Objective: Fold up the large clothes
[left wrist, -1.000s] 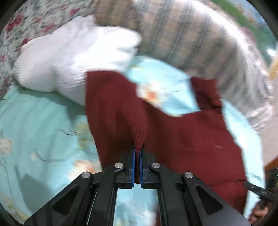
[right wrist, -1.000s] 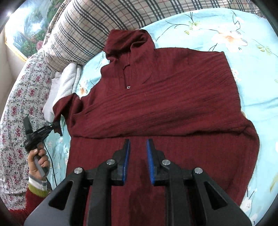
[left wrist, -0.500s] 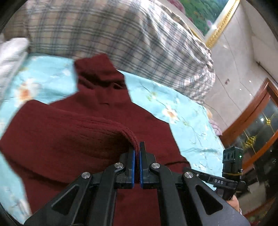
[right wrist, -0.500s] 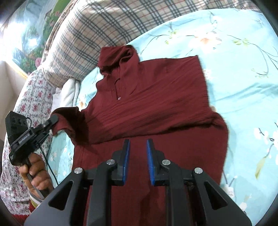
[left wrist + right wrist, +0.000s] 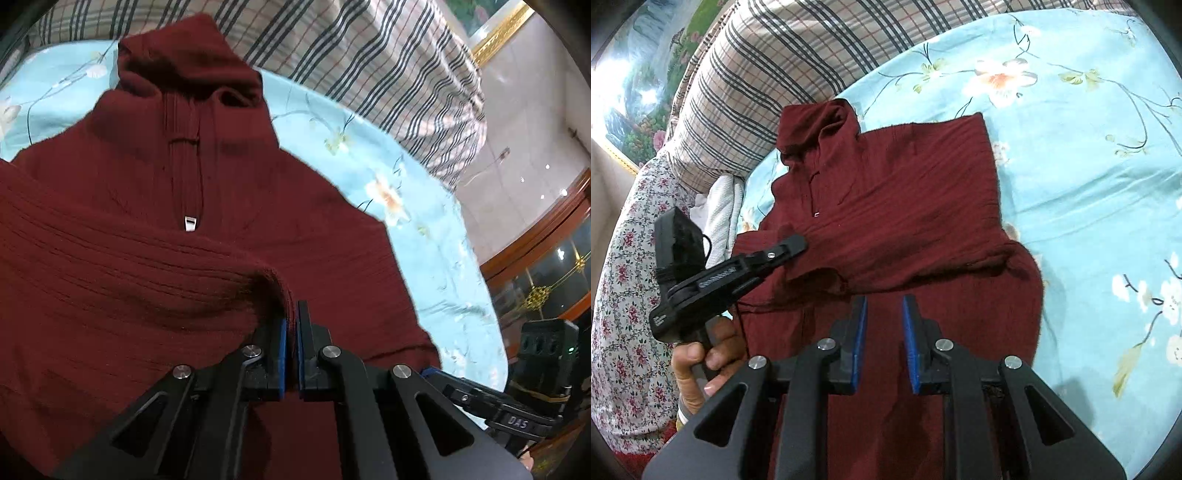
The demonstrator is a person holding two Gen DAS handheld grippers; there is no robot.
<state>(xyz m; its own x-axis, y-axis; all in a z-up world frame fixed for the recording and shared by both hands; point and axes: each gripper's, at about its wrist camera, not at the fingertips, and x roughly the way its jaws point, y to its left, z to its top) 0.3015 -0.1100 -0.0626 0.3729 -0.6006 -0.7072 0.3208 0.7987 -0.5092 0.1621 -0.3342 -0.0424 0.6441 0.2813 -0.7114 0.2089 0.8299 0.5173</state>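
You are carrying the ribbed sleeve cuff [image 5: 273, 291] of the dark red knitted zip-neck sweater [image 5: 905, 206] across the garment. A second ago it lay out at the left edge of the right wrist frame; now your left gripper [image 5: 799, 243], clamped on it, sits over the sweater's chest at centre left, with the sleeve doubled over the body. In the left wrist frame the white ribbed cloth has left the upper left, and the collar and metal zip pull [image 5: 189, 223] now fill the upper middle. Your right gripper [image 5: 430, 371] appears larger at lower right.
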